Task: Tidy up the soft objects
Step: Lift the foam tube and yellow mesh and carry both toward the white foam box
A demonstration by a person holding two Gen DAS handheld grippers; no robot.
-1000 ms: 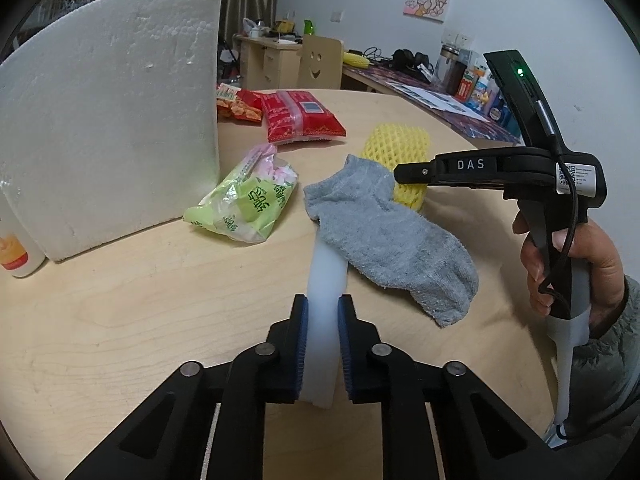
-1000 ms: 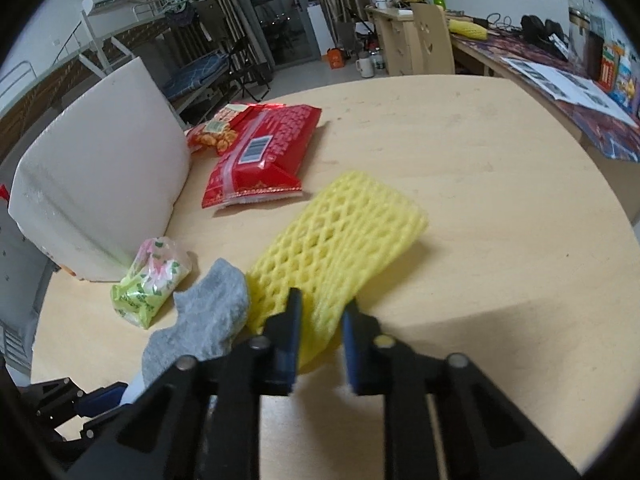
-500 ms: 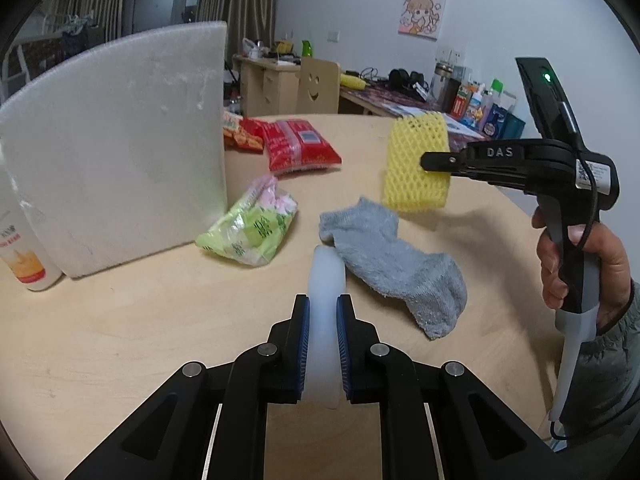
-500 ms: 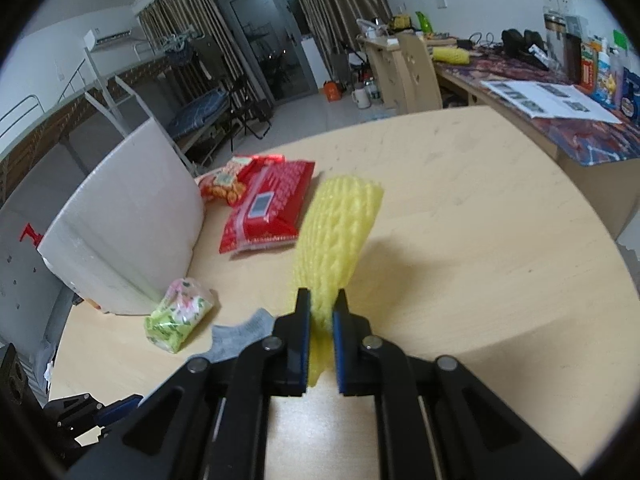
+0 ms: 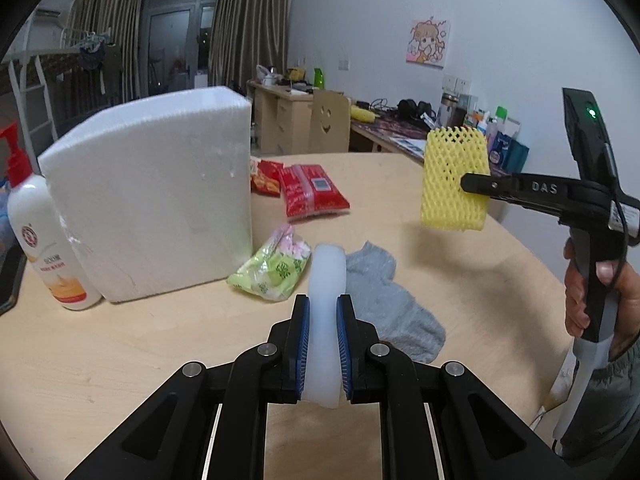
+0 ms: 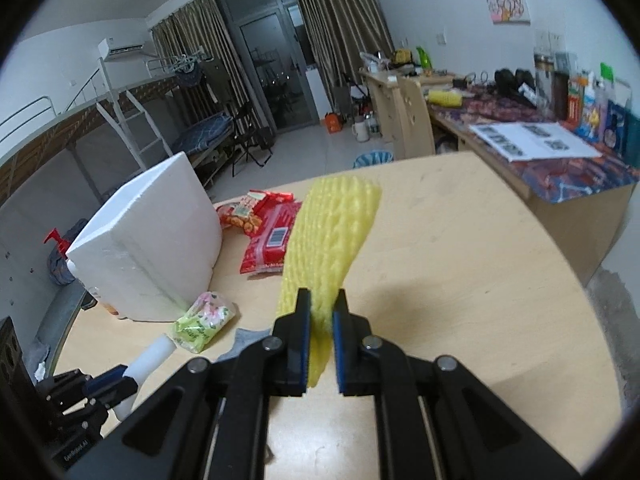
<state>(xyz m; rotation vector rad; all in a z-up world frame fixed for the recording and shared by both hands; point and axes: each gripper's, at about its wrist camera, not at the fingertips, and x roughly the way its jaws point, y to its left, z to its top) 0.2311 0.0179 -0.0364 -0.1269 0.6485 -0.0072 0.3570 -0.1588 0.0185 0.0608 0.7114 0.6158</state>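
Observation:
My left gripper (image 5: 323,312) is shut on a white foam strip (image 5: 326,280), held above the wooden table (image 5: 120,360). My right gripper (image 6: 321,308) is shut on a yellow foam net sleeve (image 6: 328,236), which hangs in the air off the table; in the left wrist view the sleeve (image 5: 454,180) sits at the right gripper's (image 5: 466,182) tip. A grey sock (image 5: 388,304) lies flat on the table just beyond the left gripper. In the right wrist view the white strip (image 6: 150,356) shows at lower left.
A big white foam block (image 5: 152,200) stands at the left with a pump bottle (image 5: 40,240) beside it. A green snack bag (image 5: 276,270) and red packets (image 5: 312,194) lie on the table. A person's hand (image 5: 600,300) grips the right tool. A cluttered desk (image 6: 560,152) stands beyond.
The right gripper closed on the yellow net sleeve and lifted it off the table. The left gripper rose with the white strip, away from the sock.

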